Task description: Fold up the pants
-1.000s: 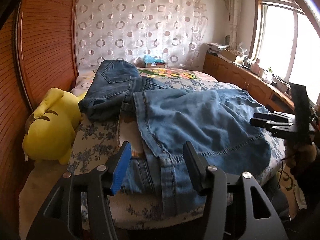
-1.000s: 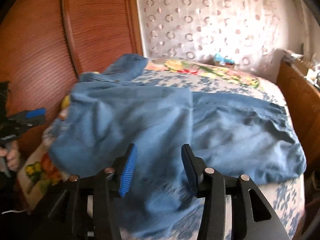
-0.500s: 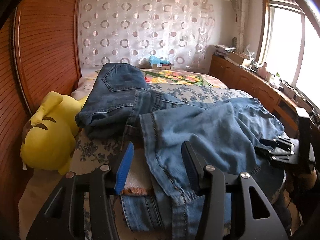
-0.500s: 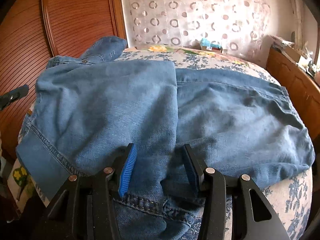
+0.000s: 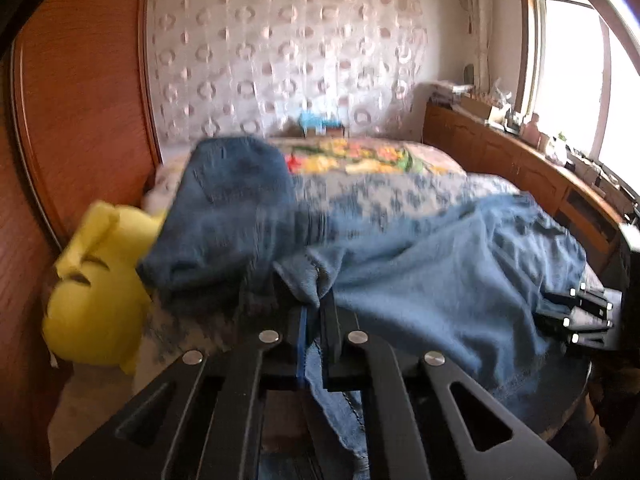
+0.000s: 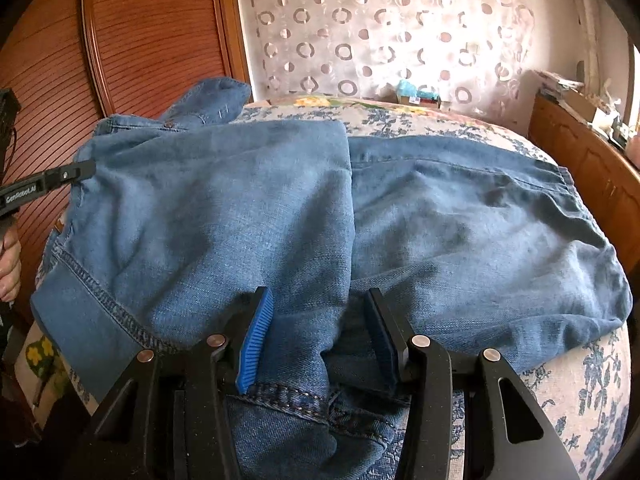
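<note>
We judge the main risk to be a lopsided lift: our left gripper (image 5: 314, 332) has just closed on a bunched hem of the pants (image 6: 248, 216), while our right gripper (image 6: 320, 334) has not gripped, so pulling now could drag the folded leg askew or slide the denim off the near edge of the bed (image 6: 580, 392). The left jaws are clamped together on that fold of cloth. The right jaws stand about half apart, straddling the denim at the bed's near edge; whether the pads touch it we cannot tell.
</note>
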`<state>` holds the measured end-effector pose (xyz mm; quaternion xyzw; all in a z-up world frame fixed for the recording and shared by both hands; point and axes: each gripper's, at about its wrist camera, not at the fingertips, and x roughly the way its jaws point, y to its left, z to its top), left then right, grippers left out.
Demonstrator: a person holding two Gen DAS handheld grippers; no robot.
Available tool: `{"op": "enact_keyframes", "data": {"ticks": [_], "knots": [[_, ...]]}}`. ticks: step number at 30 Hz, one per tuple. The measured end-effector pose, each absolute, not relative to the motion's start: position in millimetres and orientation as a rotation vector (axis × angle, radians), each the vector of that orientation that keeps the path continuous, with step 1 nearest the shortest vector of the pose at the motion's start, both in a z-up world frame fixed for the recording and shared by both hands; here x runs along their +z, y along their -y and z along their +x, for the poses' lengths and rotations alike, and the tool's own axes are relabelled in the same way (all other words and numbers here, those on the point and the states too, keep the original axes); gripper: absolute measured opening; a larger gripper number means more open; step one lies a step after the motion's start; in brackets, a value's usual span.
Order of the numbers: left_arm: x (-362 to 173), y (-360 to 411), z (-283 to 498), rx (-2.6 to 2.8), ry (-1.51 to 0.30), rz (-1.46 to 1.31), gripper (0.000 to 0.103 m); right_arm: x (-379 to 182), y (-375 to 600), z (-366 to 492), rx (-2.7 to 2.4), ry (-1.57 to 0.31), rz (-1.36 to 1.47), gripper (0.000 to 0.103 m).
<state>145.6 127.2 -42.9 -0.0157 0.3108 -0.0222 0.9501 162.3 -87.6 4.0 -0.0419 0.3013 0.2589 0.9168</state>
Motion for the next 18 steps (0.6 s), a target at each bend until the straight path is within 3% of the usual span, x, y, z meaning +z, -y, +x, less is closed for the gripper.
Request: {"op": "enact_keyframes", "data": {"ticks": [7, 12, 14, 18], "knots": [[5.5, -139.4, 172.8, 0.005, -0.604, 0.019, 0.006, 17.1, 110.1, 151.3, 0.576, -0.597, 0.037, 0.049], [-3.4, -129.6, 168.8, -0.015, -0.643, 0.054, 0.029, 7.6, 111.9, 150.2, 0.557, -0.625, 0.017, 0.049], [-11.8, -129.0, 161.7, -0.041, -0.658, 0.045, 0.048, 8.2, 111.9, 148.5, 0.557, -0.624, 0.026, 0.049], [-33.2, -128.9, 138.1, -0.040, -0.685, 0.028, 0.048, 8.7, 115.4, 144.2, 0.554, -0.619, 0.030, 0.049]]}}
